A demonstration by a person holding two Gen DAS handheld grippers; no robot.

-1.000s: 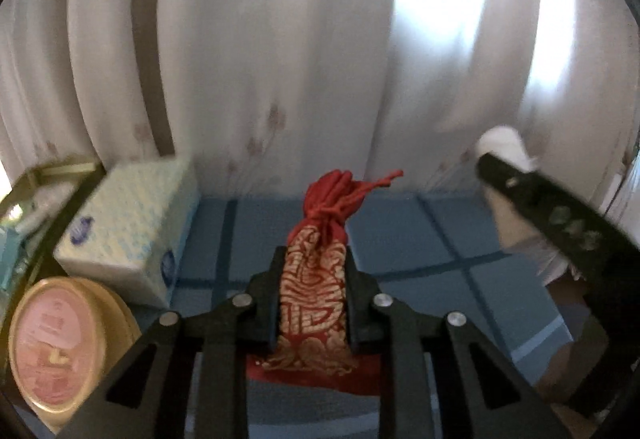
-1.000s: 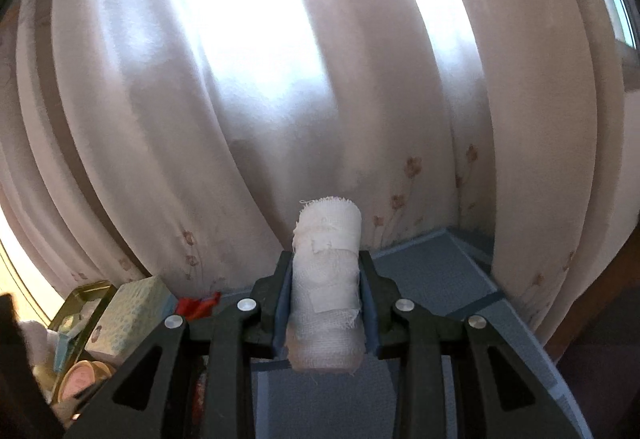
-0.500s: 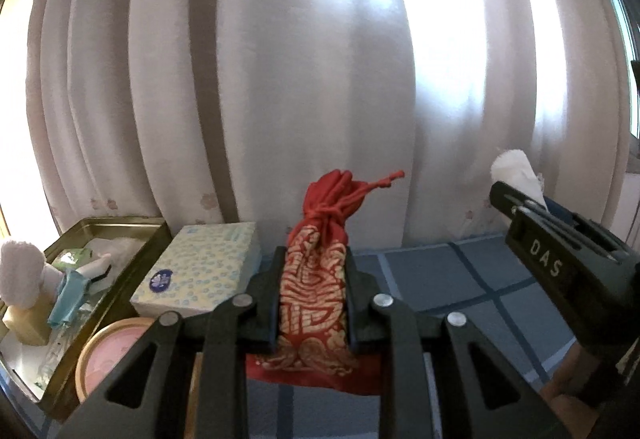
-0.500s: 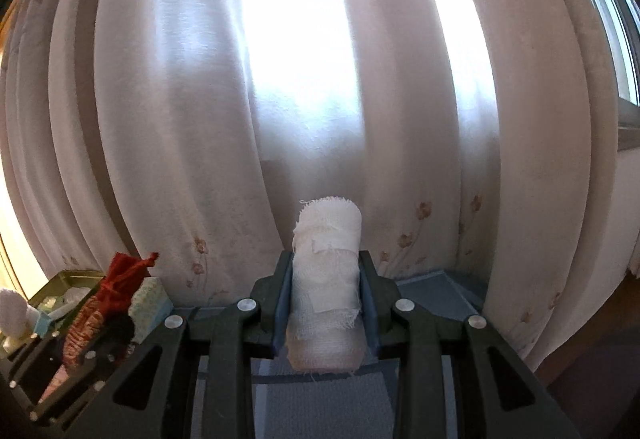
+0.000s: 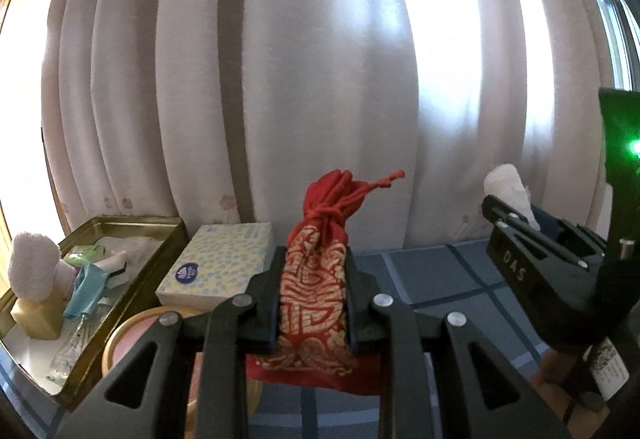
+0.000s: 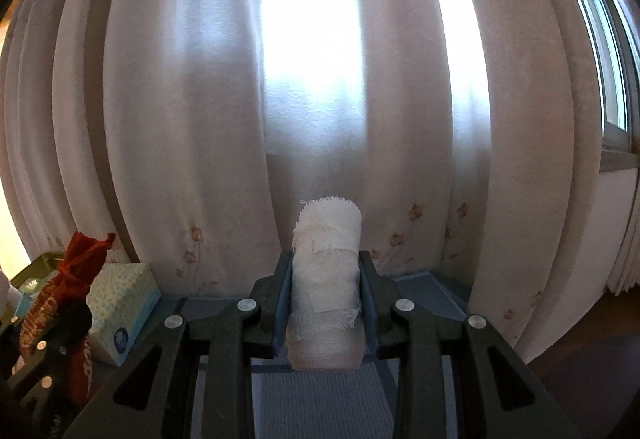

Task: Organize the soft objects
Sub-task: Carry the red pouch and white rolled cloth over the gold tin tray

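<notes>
My left gripper (image 5: 314, 299) is shut on a red drawstring pouch (image 5: 320, 259) with a gold pattern, held upright above the blue table. My right gripper (image 6: 326, 303) is shut on a white gauze roll (image 6: 326, 279), also upright. In the left wrist view the right gripper and its gauze roll (image 5: 508, 187) show at the right. In the right wrist view the pouch (image 6: 76, 271) shows at the far left. A gold metal tin (image 5: 168, 239) at the left holds a white towel roll (image 5: 32, 263), a yellow sponge (image 5: 36, 315) and other small soft items.
A dotted tissue box (image 5: 220, 263) stands right of the tin, also in the right wrist view (image 6: 120, 303). A round pink-lidded tin (image 5: 132, 343) lies in front of it. Pale curtains (image 6: 320, 99) hang behind the blue checked tablecloth (image 5: 440, 279). A window frame (image 6: 612, 79) is at the right.
Both grippers have tilted upward and risen, still holding their items. The tin and its contents have come into the left wrist view.
</notes>
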